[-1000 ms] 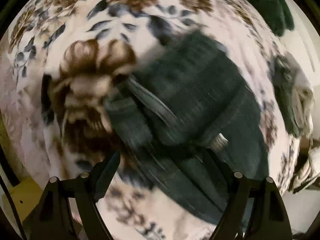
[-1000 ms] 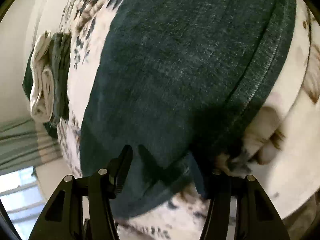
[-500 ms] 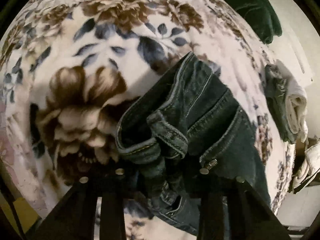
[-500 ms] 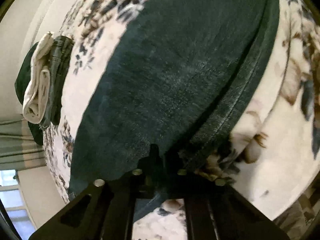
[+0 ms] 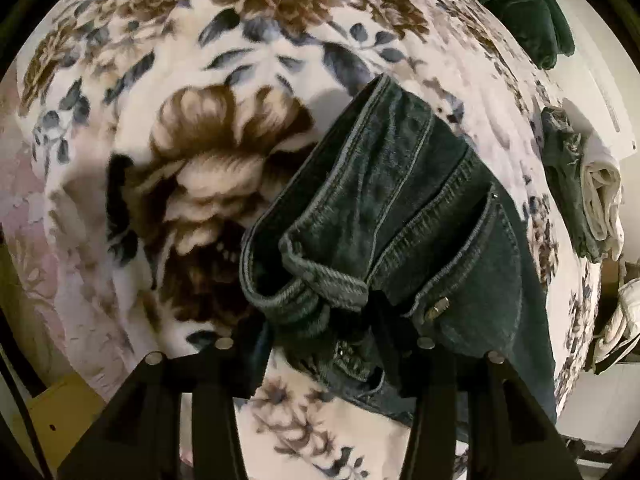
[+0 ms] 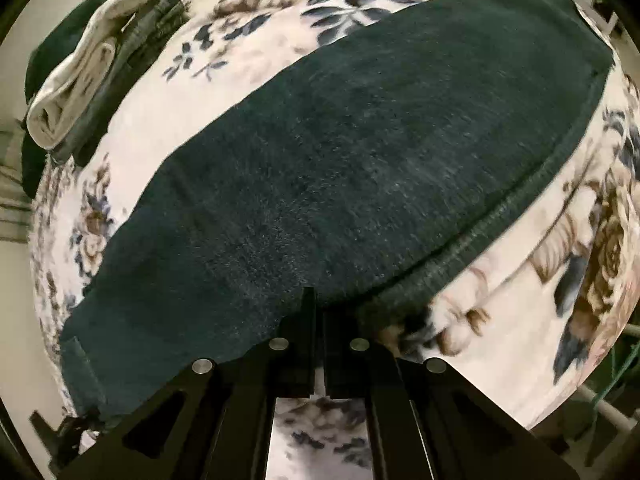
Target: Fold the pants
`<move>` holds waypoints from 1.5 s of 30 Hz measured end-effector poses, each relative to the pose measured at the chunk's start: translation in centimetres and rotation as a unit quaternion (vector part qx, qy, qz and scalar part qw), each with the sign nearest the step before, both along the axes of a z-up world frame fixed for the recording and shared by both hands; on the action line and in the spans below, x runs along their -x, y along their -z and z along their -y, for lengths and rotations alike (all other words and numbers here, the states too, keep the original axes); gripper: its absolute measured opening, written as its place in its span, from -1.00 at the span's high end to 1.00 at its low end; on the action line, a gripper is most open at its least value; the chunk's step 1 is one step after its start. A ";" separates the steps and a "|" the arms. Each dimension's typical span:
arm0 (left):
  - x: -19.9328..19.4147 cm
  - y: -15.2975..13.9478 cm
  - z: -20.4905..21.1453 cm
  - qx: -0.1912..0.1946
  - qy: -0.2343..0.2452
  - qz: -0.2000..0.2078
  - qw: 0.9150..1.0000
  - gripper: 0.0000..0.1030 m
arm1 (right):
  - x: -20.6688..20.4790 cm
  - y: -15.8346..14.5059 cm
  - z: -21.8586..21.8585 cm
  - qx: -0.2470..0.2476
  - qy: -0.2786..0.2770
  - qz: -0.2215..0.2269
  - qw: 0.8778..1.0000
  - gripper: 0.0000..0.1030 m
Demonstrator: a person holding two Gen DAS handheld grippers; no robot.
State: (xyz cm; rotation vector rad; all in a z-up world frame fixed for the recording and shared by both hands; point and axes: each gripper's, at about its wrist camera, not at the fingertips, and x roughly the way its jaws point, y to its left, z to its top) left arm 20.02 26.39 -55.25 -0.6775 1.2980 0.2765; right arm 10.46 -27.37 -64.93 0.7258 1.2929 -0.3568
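Dark blue-green jeans (image 5: 400,208) lie on a floral blanket (image 5: 192,80). In the left wrist view my left gripper (image 5: 324,320) is shut on the bunched waistband, near the metal button (image 5: 437,307), and the cloth is lifted and hanging from it. In the right wrist view the jeans (image 6: 340,160) spread as a broad flat leg panel across the blanket (image 6: 500,292). My right gripper (image 6: 320,312) is shut on the near edge of that denim, its fingertips pressed together over the fabric.
A pile of folded clothes, white on dark (image 5: 588,200), sits at the blanket's right edge; it also shows in the right wrist view (image 6: 84,76) at upper left. A dark green garment (image 5: 520,4) lies at the far edge. A yellow surface (image 5: 60,408) is lower left.
Both grippers went from open to shut on the jeans. The left one has since raised the waistband; the right one has swung so the leg panel now lies more crosswise.
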 end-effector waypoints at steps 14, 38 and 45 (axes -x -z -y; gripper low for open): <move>1.7 1.5 -2.1 0.101 -0.114 0.022 0.988 -0.06 | 1.4 5.5 1.2 -0.214 0.135 0.030 0.967 0.74; 0.3 4.5 -1.2 0.162 -0.144 0.004 0.976 -0.12 | 0.6 7.5 -7.1 -0.303 0.145 0.020 0.942 0.06; 0.5 1.2 -0.2 0.075 -0.101 0.055 0.991 0.80 | 0.8 3.9 -8.5 -0.230 0.097 0.041 0.968 0.87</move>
